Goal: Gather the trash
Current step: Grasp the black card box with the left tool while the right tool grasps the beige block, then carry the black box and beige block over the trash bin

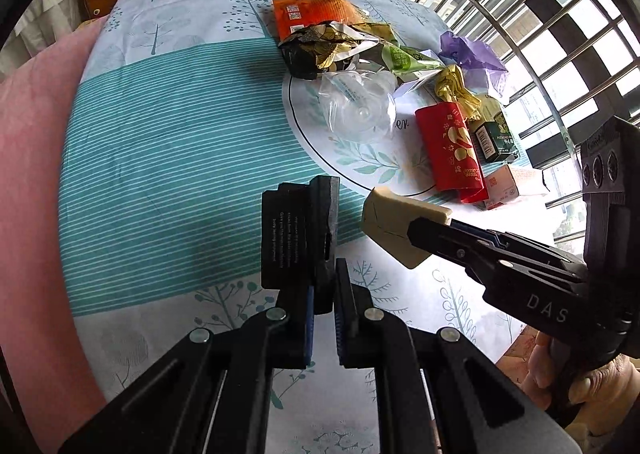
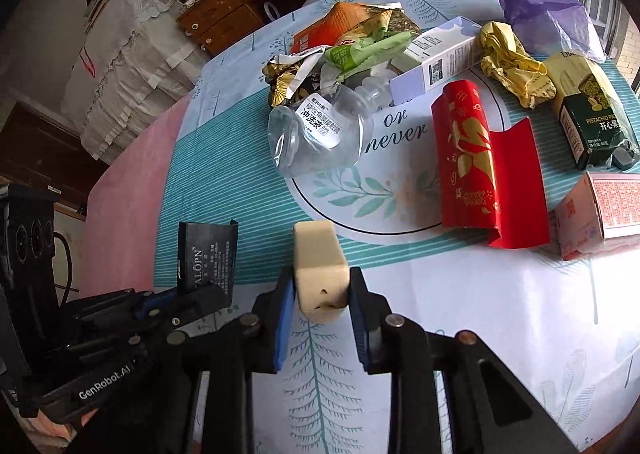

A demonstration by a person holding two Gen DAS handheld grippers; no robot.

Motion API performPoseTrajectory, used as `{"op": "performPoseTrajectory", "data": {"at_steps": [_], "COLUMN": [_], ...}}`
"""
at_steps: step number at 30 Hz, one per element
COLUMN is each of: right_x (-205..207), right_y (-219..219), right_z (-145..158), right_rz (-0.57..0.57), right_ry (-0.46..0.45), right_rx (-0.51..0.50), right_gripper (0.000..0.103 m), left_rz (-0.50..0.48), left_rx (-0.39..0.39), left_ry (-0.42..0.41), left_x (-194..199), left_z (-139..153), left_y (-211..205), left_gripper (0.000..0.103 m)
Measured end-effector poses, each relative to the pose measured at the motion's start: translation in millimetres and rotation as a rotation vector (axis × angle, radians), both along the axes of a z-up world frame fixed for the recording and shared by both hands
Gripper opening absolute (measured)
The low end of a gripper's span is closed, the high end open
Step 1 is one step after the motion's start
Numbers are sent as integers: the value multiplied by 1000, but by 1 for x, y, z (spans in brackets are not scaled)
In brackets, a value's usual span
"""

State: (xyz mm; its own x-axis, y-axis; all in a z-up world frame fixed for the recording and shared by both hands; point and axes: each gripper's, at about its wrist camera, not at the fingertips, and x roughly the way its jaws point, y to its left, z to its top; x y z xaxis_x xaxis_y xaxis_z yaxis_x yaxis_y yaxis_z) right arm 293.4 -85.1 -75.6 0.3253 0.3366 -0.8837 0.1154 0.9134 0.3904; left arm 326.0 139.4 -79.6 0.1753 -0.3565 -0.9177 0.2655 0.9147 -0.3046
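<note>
The bench (image 2: pixel 500 314), under a tree-printed cloth with a teal striped band, carries a heap of trash on its far side. A clear plastic bottle (image 2: pixel 320 130) lies on its side there; what it holds I cannot tell. Just right of it lies a flattened red carton (image 2: pixel 468 158), open at its near end, and further right a dark green pistachio box (image 2: pixel 592 126) and a pink box (image 2: pixel 600 210). Behind them lie a white box (image 2: pixel 436 62), a crumpled purple bag (image 2: pixel 548 14), a yellow wrapper (image 2: pixel 512 62) and orange, green and foil packets.

My left hand-held gripper (image 1: pixel 322 294) points steeply down over the near part of the striped band, clenched on a small black box (image 1: pixel 296 230) that stands up between its pads. My right hand-held gripper (image 2: pixel 320 294), also angled down, grasps a beige block (image 2: pixel 320 262), blue pads pressing both sides. My fingers (image 1: pixel 560 370) wrap its handle at the near right.
</note>
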Motion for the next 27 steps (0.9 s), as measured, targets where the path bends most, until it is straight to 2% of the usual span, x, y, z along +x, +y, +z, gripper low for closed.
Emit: {"op": "performPoseTrajectory", "data": {"at_steps": [6, 12, 19, 23, 27], "right_x": [-28, -64, -132, -171, -212], "right_y": [-14, -35, -79, -104, -121], "right_z": [16, 43, 65, 66, 58], "right_rz": [51, 147, 231, 268, 300], "right_ry": [-34, -95, -146, -136, -108], "right_rx": [35, 61, 73, 79, 77], "right_gripper": [25, 25, 25, 25, 25], "left_rz": [34, 112, 185, 225, 214], "left_rx": [13, 9, -23, -50, -38], "left_ry": [-33, -67, -105, -100, -72], "left_x": [-23, -66, -150, -202, -245], "left_z": [14, 33, 57, 61, 54], "left_y": [-14, -32, -74, -97, -118], "left_gripper": [6, 6, 6, 6, 6]}}
